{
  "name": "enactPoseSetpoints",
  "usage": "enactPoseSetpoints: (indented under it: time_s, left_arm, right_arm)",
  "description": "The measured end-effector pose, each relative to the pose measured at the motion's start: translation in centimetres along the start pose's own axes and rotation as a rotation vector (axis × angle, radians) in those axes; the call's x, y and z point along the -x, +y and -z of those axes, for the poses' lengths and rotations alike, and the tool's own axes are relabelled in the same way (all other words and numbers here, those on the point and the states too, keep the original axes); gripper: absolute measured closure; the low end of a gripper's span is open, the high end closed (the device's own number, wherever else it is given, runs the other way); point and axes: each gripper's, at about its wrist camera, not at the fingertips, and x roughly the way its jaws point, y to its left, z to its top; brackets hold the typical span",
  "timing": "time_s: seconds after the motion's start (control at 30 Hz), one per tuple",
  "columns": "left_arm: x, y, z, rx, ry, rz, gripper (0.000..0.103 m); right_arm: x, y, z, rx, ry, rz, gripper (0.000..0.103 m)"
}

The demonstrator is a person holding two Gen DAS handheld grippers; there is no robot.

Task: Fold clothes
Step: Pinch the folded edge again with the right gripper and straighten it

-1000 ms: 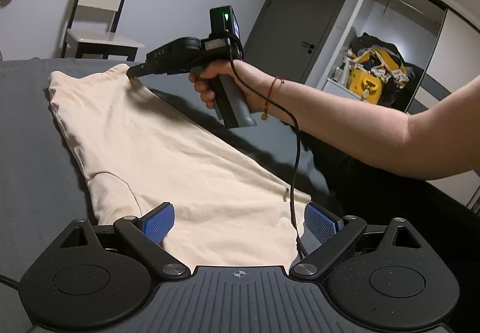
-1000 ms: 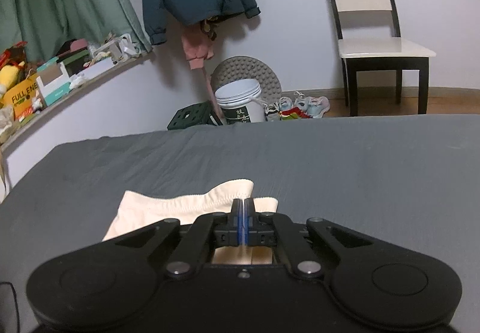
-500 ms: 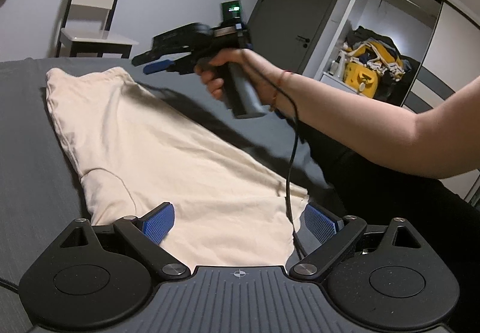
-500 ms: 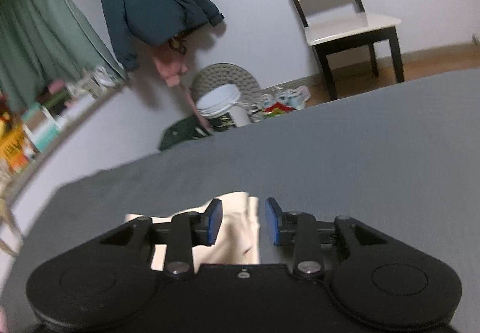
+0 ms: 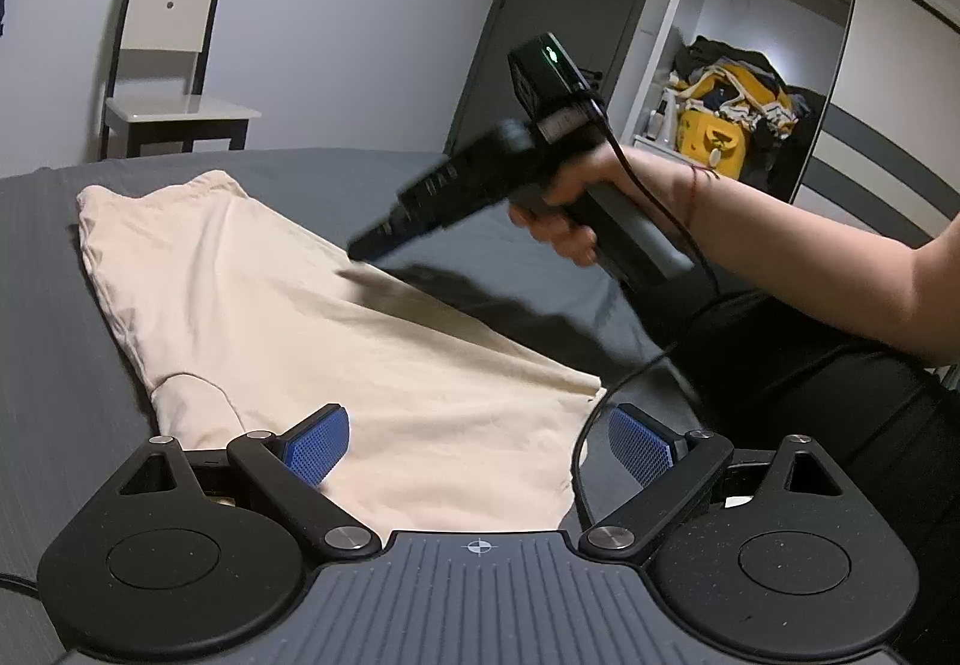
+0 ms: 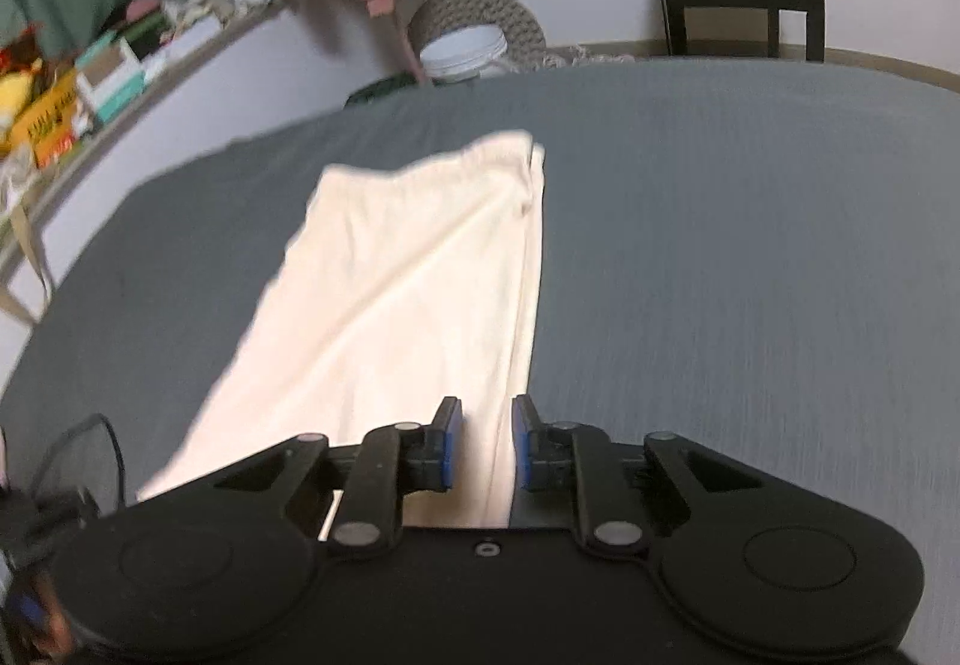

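A cream garment (image 5: 312, 317) lies flat on the dark grey bed (image 5: 48, 305), folded lengthwise. My left gripper (image 5: 477, 443) stands wide open over its near end, blue pads either side, holding nothing. In the left wrist view a hand holds my right gripper (image 5: 360, 254) tilted down just above the garment's right edge. In the right wrist view that gripper (image 6: 485, 443) is open a little, hovering over the cream garment (image 6: 414, 293) near its right edge, with nothing pinched.
A white chair (image 5: 168, 83) stands beyond the bed's far side. A forearm (image 5: 810, 257) and a black cable (image 5: 624, 389) cross the right part of the bed. A closet with piled clothes (image 5: 732, 89) is at the back right. A shelf (image 6: 78, 83) with boxes runs along the left wall.
My right gripper let go of the garment's far corner, opened, and moved back toward the middle of the garment's right edge. My left gripper stayed open in place.
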Motion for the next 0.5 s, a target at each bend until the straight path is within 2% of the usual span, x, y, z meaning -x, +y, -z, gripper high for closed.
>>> enactPoseSetpoints:
  time_s: [0.17, 0.37, 0.5]
  left_arm:
    - [0.1, -0.2, 0.0, -0.013, 0.007, -0.011, 0.009]
    - [-0.1, -0.2, 0.2, -0.023, 0.021, -0.012, 0.009]
    - [-0.2, 0.0, 0.2, -0.024, 0.030, -0.007, 0.009]
  right_arm:
    - [0.2, 0.1, 0.9, 0.019, -0.011, 0.016, 0.092]
    - [1.1, 0.7, 1.2, 0.063, -0.041, 0.003, 0.093]
    - [0.6, 0.8, 1.4, 0.067, -0.013, 0.009, 0.093]
